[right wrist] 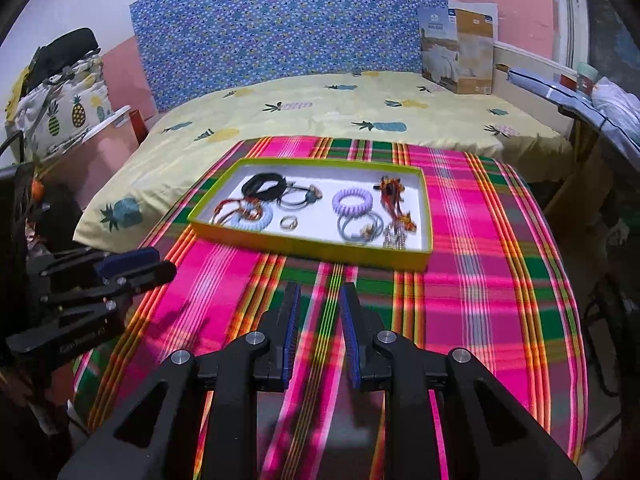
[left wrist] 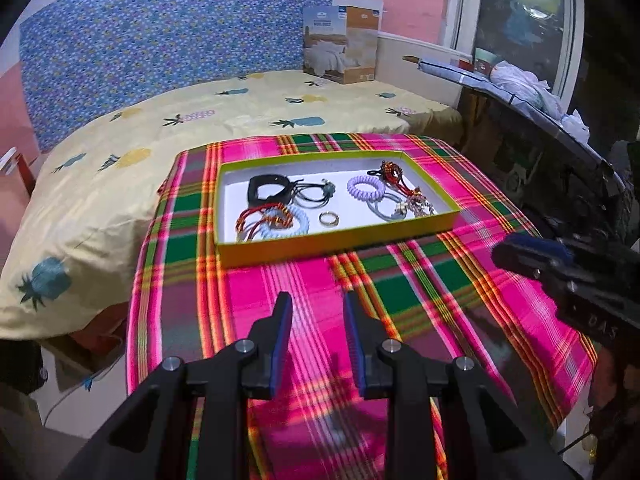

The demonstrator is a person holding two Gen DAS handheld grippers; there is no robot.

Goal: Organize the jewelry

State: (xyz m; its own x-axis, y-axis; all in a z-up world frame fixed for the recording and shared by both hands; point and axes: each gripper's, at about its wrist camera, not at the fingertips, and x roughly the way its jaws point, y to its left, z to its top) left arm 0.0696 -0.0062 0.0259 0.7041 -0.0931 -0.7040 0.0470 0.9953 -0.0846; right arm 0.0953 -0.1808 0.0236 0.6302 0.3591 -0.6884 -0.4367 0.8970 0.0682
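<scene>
Reaching toward the yellow tray (left wrist: 340,242) from its near side, both empty grippers, left gripper (left wrist: 318,304) and right gripper (right wrist: 320,294), have jaws apart; single out the gold ring (left wrist: 329,218) cleanly.

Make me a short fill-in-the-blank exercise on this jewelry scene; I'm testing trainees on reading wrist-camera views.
1. All the jewelry lies inside a shallow tray whose outer wall is ____ in colour.
2. The tray rests on a plaid cloth of mostly ____ and green.
3. Between the fingers of the left gripper and of the right gripper there is ____.
4. The bedsheet behind the tray is printed with ____.

Missing words: yellow; pink; nothing; pineapples
</scene>
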